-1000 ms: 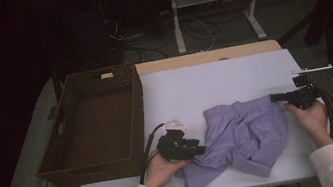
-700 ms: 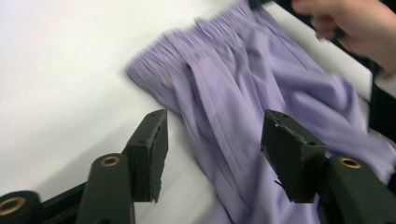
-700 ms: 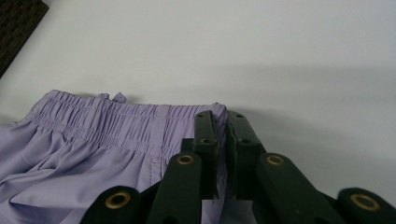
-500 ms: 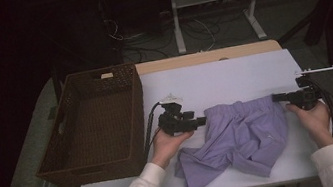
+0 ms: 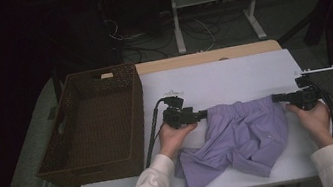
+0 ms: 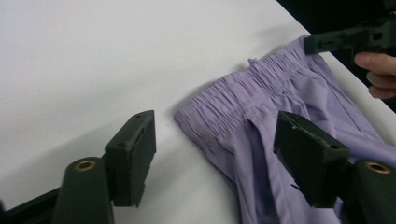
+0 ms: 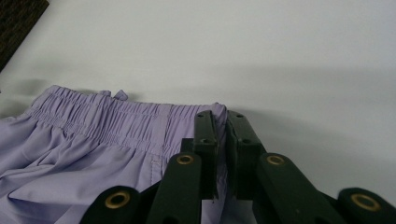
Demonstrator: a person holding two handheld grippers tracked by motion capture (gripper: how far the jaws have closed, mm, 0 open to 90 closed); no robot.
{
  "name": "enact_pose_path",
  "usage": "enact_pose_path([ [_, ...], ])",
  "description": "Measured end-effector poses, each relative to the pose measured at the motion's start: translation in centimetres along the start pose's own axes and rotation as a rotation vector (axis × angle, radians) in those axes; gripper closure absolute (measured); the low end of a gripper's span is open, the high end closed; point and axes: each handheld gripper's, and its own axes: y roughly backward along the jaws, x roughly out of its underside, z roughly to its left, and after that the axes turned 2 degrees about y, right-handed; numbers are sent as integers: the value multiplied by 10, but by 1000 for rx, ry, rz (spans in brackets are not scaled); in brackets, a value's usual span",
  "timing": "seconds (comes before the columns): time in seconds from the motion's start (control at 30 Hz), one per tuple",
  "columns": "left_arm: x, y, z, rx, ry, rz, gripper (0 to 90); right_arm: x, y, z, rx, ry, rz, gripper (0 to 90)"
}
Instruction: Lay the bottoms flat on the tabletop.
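Right gripper [image 7: 219, 140] is clamped on the lavender shorts' [image 5: 242, 134] waistband corner. Left gripper [image 6: 215, 154] gapes wide, straddling the opposite waistband corner; from above, that gap is unreadable.

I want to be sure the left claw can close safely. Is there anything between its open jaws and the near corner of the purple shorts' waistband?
Nothing visible. The left claw is open, and the waistband corner of the purple shorts lies between its jaws on the bare white table. The right claw is shut on the other end of the waistband.
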Motion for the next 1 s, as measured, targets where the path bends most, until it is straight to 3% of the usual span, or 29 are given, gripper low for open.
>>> enact_pose_path([
  [0.13, -2, -4, 6, -18, 38, -9, 264, 0, 0, 0, 2, 4, 0, 826],
  [0.27, -4, -10, 12, -64, 76, -15, 264, 0, 0, 1, 4, 6, 1, 825],
  [0.5, -4, -25, 15, -102, 115, -5, 274, 0, -1, 1, 6, 8, 4, 825],
  [0.67, -3, -36, 10, -98, 109, 16, 288, 0, -1, 0, 5, 11, 1, 825],
  [1.0, -3, -43, 0, -158, 56, 32, 375, 0, 0, 1, 7, 20, -3, 825],
])
